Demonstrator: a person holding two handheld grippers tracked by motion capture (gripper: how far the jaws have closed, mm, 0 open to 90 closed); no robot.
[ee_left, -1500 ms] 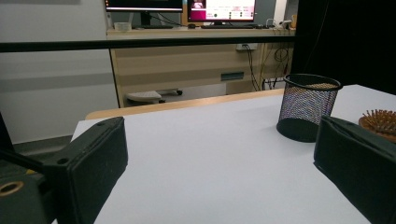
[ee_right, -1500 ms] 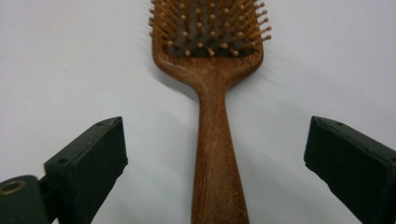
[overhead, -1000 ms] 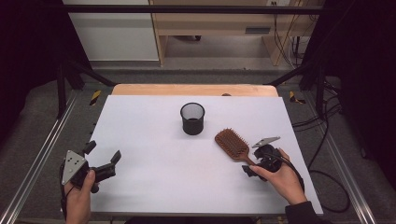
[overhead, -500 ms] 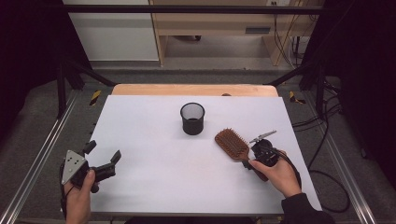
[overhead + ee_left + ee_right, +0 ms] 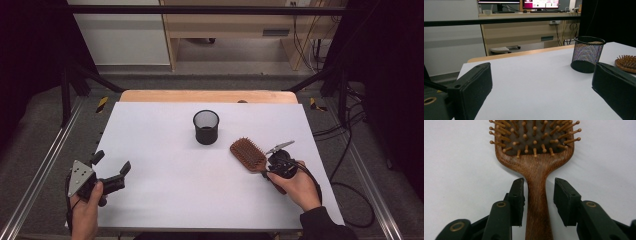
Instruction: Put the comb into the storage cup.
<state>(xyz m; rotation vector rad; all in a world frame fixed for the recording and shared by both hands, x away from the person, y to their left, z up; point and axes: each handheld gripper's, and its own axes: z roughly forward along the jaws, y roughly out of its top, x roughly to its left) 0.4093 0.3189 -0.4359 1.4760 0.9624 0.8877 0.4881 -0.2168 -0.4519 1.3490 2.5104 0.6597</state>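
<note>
A wooden paddle hairbrush (image 5: 248, 154) lies bristles up on the white table (image 5: 150, 125), right of centre, its handle pointing toward the person. My right gripper (image 5: 268, 169) sits low over that handle. In the right gripper view the handle (image 5: 536, 202) runs between the two pads of the right gripper (image 5: 537, 183). The jaws have just been closing on it. The left pad (image 5: 518, 195) is almost touching and a thin gap remains at the right pad (image 5: 564, 200). My left gripper (image 5: 111, 161) rests open at the table's near left corner, with nothing between the fingers of the left gripper (image 5: 541, 82).
A black mesh cup (image 5: 206, 127) stands upright at mid-table, just behind and left of the brush head; the left gripper view shows the mesh cup (image 5: 587, 53) beside the hairbrush (image 5: 627, 63). Metal rails run along both table sides.
The right hand has edged forward along the brush handle, and its gripper now sits closer to the brush head. The left hand and gripper have not moved.
</note>
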